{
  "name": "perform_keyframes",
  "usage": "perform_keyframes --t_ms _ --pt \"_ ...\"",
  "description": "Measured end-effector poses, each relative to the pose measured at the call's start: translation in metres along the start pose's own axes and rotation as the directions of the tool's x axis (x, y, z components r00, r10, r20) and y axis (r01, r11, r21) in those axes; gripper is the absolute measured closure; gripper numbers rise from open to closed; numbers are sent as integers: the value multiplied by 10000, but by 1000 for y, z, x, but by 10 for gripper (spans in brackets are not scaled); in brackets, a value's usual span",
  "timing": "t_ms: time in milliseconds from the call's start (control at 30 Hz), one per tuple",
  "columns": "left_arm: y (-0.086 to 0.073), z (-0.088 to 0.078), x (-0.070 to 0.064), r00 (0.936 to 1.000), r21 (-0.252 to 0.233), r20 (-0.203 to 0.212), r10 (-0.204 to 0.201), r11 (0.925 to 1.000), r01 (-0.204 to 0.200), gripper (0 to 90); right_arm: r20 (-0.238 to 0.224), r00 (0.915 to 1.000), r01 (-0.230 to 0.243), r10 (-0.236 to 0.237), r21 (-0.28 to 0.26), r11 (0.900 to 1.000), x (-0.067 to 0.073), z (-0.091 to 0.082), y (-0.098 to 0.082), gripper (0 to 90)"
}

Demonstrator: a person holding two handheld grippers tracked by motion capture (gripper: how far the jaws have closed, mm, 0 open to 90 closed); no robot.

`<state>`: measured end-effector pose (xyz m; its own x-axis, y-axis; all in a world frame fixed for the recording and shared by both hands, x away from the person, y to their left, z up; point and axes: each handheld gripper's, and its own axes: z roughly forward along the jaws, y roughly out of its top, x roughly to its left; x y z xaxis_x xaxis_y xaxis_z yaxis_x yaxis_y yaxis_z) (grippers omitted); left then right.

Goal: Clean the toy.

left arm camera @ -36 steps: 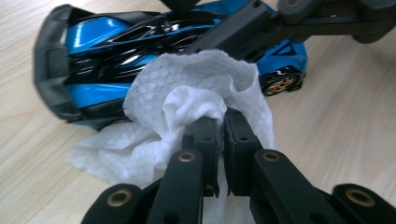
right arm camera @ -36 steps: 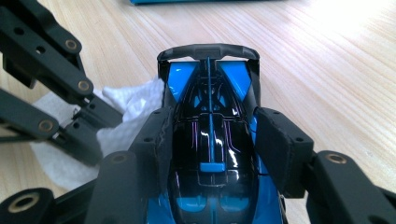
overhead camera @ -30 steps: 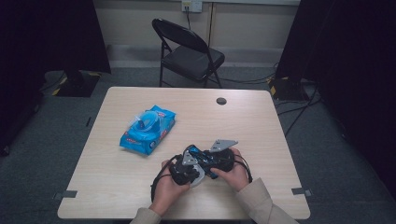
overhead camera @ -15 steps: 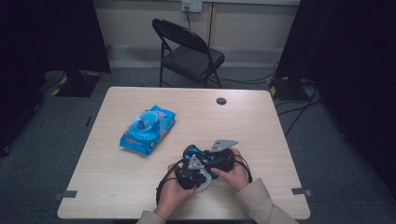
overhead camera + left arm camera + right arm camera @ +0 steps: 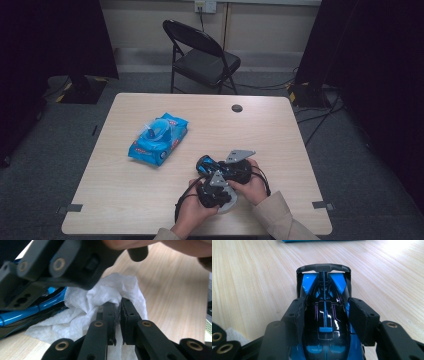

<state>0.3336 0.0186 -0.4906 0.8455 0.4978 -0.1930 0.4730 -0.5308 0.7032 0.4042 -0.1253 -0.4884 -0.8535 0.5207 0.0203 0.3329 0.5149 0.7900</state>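
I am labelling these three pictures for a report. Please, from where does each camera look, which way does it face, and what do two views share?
High view: above the person's side, facing forward and down on the table, wipes pack and chair; both forearms and hands show.
Left gripper view: rides the left gripper, facing a white wipe pinched by its fingers; a hand at top.
Right gripper view: rides the right gripper, facing a blue-black toy car it clamps.
Shared: both gripper views show car and wipe.
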Motion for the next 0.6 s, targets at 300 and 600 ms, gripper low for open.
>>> perform_keyframes --t_ms 300,600 --pt "5 -2 -5 9998 -285 144 130 9995 -126 835 -144 9996 -243 240 -199 9995 -2 -9 0 416" --pt "14 2 -9 9986 -360 446 268 9990 -252 829 302 9970 -692 712 -630 9956 -15 -37 -5 384"
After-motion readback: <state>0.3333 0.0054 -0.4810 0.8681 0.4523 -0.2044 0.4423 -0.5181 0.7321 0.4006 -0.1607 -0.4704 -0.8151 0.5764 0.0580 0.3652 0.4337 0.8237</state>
